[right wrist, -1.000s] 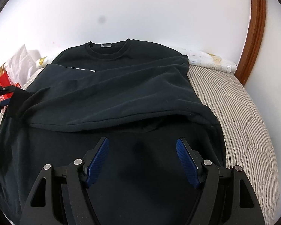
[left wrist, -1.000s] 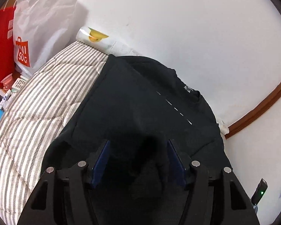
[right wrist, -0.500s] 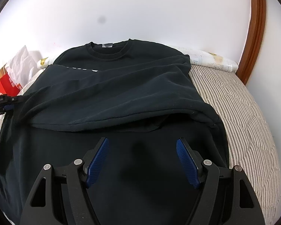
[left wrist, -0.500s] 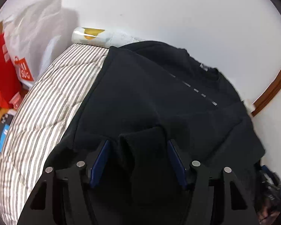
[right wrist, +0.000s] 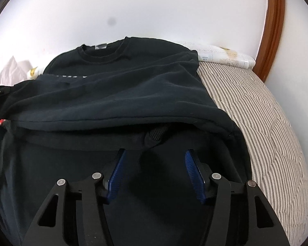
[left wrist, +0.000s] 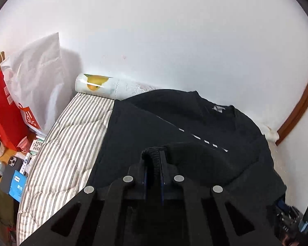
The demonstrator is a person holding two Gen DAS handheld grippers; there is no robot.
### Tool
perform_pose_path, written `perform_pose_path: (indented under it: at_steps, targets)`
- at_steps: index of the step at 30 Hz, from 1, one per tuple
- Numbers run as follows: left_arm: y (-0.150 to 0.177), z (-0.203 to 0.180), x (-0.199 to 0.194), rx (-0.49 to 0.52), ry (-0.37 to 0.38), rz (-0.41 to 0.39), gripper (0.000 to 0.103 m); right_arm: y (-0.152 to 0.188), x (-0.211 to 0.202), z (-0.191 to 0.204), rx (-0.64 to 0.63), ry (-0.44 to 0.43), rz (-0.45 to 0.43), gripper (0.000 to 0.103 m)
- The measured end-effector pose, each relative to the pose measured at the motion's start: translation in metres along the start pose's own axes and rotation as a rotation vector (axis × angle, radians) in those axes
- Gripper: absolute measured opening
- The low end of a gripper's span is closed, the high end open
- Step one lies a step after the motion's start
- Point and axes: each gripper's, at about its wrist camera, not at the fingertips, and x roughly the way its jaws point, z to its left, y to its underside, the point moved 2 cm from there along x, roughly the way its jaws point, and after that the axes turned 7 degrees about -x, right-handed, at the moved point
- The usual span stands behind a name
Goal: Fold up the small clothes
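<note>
Black sweatshirt [right wrist: 117,94] lies centre frame on striped mattress [right wrist: 256,110], neck at top; left gripper [left wrist: 153,153], gaping a second ago, now clamped on ribbed cuff [left wrist: 153,150]; right gripper [right wrist: 154,160] narrowed, pads clear of cloth.

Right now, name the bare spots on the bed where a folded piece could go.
Free: the striped quilt between the black sweatshirt and the wooden frame, and the strip between the sweatshirt and the bags. Crowded: the middle, under the sweatshirt, and the floor clutter beside the bed.
</note>
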Motion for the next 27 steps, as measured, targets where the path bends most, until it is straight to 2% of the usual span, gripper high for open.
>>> perform_pose_path:
  at_steps: [6, 8, 9, 10, 12, 14, 16, 17, 18, 19, 22, 24, 27]
  targets:
    - [0.001, -0.004, 0.005, -0.008, 0.014, -0.007, 0.009, -0.015, 0.014, -0.007, 0.080, -0.014, -0.010, 0.058]
    - [-0.001, -0.006, 0.003, -0.009, 0.018, -0.018, 0.009, -0.022, 0.024, -0.010, 0.112, 0.000, -0.003, 0.051]
    - [-0.003, -0.007, 0.003, -0.010, 0.019, -0.029, 0.009, -0.026, 0.028, -0.011, 0.124, 0.002, -0.007, 0.033]
    - [-0.005, -0.006, 0.002, -0.011, 0.017, -0.040, 0.009, -0.030, 0.034, -0.012, 0.123, -0.002, -0.010, 0.008]
    - [-0.009, -0.005, 0.001, -0.006, 0.006, -0.052, 0.009, -0.036, 0.039, -0.014, 0.121, -0.024, -0.030, 0.008]
    - [-0.010, -0.005, 0.004, 0.009, -0.016, -0.055, 0.009, -0.037, 0.027, -0.021, 0.159, -0.029, -0.103, 0.008]
    - [-0.007, -0.003, 0.011, 0.033, -0.059, -0.054, 0.009, -0.033, 0.031, -0.025, 0.174, -0.006, -0.074, 0.008]
    - [-0.007, -0.001, 0.014, 0.034, -0.064, -0.044, 0.009, -0.028, 0.043, -0.027, 0.189, 0.004, -0.006, 0.009]
    - [-0.004, 0.002, 0.019, 0.025, -0.066, -0.027, 0.009, -0.025, 0.044, -0.029, 0.199, 0.010, 0.001, 0.014]
    - [-0.001, 0.005, 0.025, 0.017, -0.076, -0.004, 0.009, -0.025, 0.041, -0.031, 0.208, 0.021, -0.009, 0.024]
    - [0.009, 0.013, 0.038, 0.015, -0.124, 0.046, 0.009, -0.021, 0.028, -0.035, 0.215, 0.044, 0.022, 0.035]
    - [0.015, 0.018, 0.046, 0.004, -0.143, 0.079, 0.010, -0.013, 0.016, -0.032, 0.173, 0.052, 0.042, 0.035]
    - [0.020, 0.023, 0.050, 0.004, -0.176, 0.090, 0.021, -0.001, -0.009, -0.028, 0.084, 0.060, 0.041, 0.035]
